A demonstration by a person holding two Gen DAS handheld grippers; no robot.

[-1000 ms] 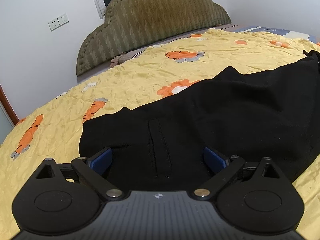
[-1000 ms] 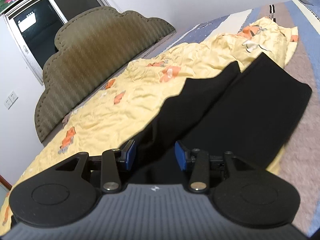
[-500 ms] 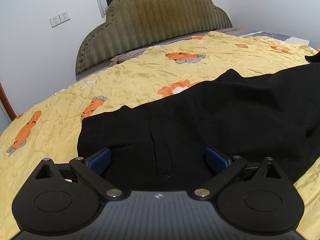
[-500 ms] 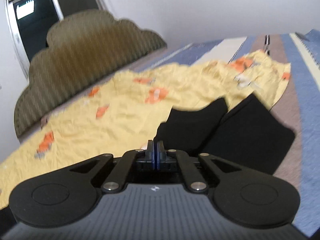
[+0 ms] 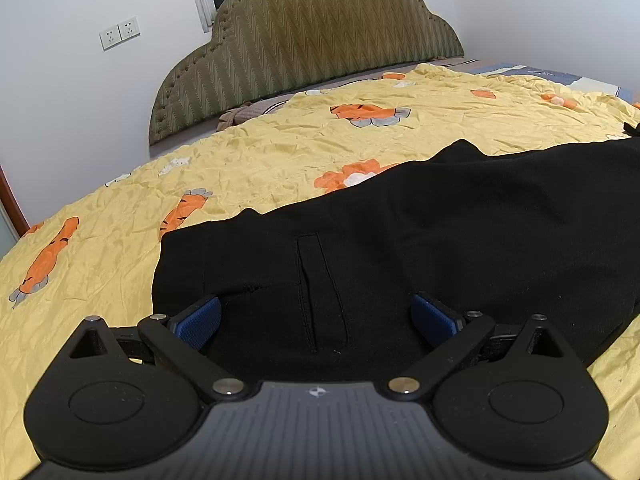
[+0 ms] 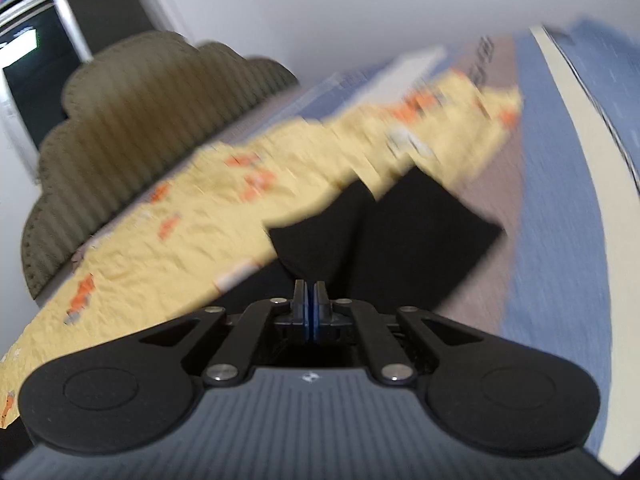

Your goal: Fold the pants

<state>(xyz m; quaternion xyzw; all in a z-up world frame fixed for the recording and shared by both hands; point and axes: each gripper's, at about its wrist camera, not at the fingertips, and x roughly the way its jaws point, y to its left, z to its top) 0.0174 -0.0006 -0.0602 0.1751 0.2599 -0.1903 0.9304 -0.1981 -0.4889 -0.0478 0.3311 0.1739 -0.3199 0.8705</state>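
Black pants [image 5: 420, 232] lie across the yellow bedspread [image 5: 260, 160]. In the left wrist view the waist end with a welt pocket [image 5: 320, 292] lies right in front of me. My left gripper [image 5: 316, 316] is open, its blue pads wide apart over the waist fabric. In the right wrist view, which is blurred, the two legs [image 6: 400, 232] stretch away. My right gripper [image 6: 309, 300] is shut with the pads together; black fabric lies just under and ahead of them, and I cannot tell whether any is pinched.
An olive padded headboard [image 5: 312, 40] stands against the white wall, with wall sockets [image 5: 119, 33] to its left. A blue and brown striped sheet [image 6: 560, 200] lies beyond the bedspread's right edge. A dark window [image 6: 36, 64] is behind the headboard.
My right gripper went from open to shut and has swung quickly, lifting and tilting over the pant legs. My left gripper stayed open over the waist and barely moved.
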